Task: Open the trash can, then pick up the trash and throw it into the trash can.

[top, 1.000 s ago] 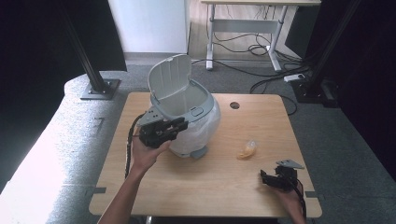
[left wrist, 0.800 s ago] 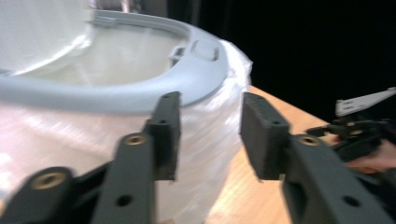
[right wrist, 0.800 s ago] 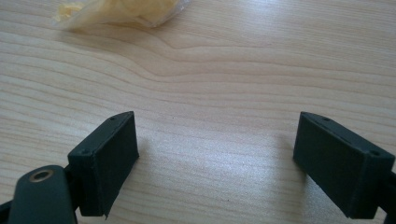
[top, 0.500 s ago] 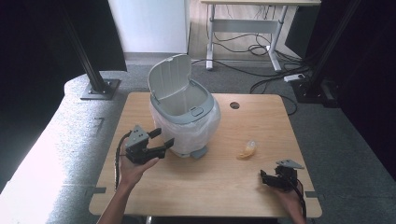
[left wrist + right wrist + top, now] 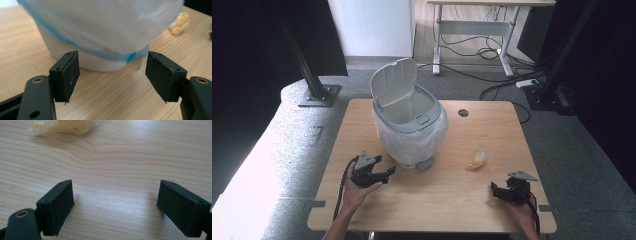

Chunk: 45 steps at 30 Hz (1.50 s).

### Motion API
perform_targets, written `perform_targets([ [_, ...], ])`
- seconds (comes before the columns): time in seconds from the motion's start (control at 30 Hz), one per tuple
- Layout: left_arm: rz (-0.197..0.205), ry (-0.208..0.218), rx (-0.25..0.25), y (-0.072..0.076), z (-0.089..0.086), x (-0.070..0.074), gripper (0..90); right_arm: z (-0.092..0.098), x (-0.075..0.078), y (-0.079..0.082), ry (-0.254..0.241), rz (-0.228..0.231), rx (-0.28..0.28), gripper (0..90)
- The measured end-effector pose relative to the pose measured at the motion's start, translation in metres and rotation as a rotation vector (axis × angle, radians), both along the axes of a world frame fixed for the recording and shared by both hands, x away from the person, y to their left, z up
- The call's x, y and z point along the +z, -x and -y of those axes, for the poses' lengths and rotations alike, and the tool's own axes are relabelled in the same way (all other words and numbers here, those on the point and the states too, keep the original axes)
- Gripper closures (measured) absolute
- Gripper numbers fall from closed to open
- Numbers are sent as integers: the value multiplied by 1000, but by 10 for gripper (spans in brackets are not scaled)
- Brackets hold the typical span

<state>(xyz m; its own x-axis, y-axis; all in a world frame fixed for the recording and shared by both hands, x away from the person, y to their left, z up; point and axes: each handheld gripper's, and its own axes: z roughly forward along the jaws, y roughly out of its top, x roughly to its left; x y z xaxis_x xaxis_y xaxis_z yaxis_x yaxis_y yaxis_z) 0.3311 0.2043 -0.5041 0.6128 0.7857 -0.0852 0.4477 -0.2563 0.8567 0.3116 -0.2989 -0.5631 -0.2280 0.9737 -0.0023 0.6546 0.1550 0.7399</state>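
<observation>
Fingers: the left gripper [image 5: 382, 176] holds its two black pads [image 5: 65, 75] wide apart with nothing between them; the jaws have just been opening. The right gripper [image 5: 495, 190] likewise stands spread and empty, its pads [image 5: 56, 206] just above bare wood.

Scene, high view: a wooden table [image 5: 447, 210] carries a small white bin [image 5: 412, 131] slightly left of centre, its grey hinged lid [image 5: 393, 85] standing upright at the rim's 11 o'clock. A thin translucent liner bag [image 5: 419, 140] is draped over the rim and hangs down the outer wall. The left gripper lies at the bin's 7 o'clock, close beside the base; in the left gripper view the bin wall [image 5: 82, 58] and the blue-edged hem of the bag [image 5: 130, 56] sit straight ahead. A crumpled yellowish wrapper [image 5: 476, 160] lies at the bin's 4 o'clock, well apart from it, and at 11 o'clock from the right gripper, near it; it also shows in the right gripper view [image 5: 65, 126].

Handling, by judgement: the wrapper looks very light, soft and crinkly, likely slippery film that collapses under the pads. Best taken at its bunched middle or a raised fold with a low pinch. The bin appears light and rigid, so it may slide if nudged; the liner is flimsy and would tear or slip off if snagged.
</observation>
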Motion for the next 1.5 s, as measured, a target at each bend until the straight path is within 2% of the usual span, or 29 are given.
perform_targets([
  [0.17, -34, -4, 17, -4, -3, -12, 275, 0, 0, 0, 0, 0, 0, 132],
  [0.47, -56, 13, 30, -5, -6, -18, 252, 0, 0, 0, -2, 3, 12, 143],
  [0.63, -84, -7, 27, -7, -6, -26, 245, 1, 1, 0, -12, 14, 26, 140],
  [0.7, -88, -16, 29, -7, -6, -28, 245, 1, 3, 1, -23, 25, 29, 138],
  [0.83, -91, -23, 32, -5, -7, -30, 239, -4, 12, 0, -96, 37, 58, 133],
  [0.9, -97, -29, 35, -5, -8, -32, 242, -9, 19, -2, -108, 53, 74, 132],
  [1.03, -107, -21, 39, -6, -10, -33, 245, -19, 26, -9, -107, 68, 101, 130],
  [1.13, -115, -18, 35, -7, -10, -34, 250, -25, 26, -16, -95, 65, 98, 130],
  [1.27, -127, -39, 27, -7, -8, -38, 253, -35, 26, -29, -94, 59, 94, 131],
  [1.4, -135, -64, 22, -9, -7, -40, 258, -47, 27, -42, -69, 59, 92, 130],
  [1.5, -135, -59, 22, -9, -8, -41, 259, -52, 27, -54, -70, 52, 86, 130],
])
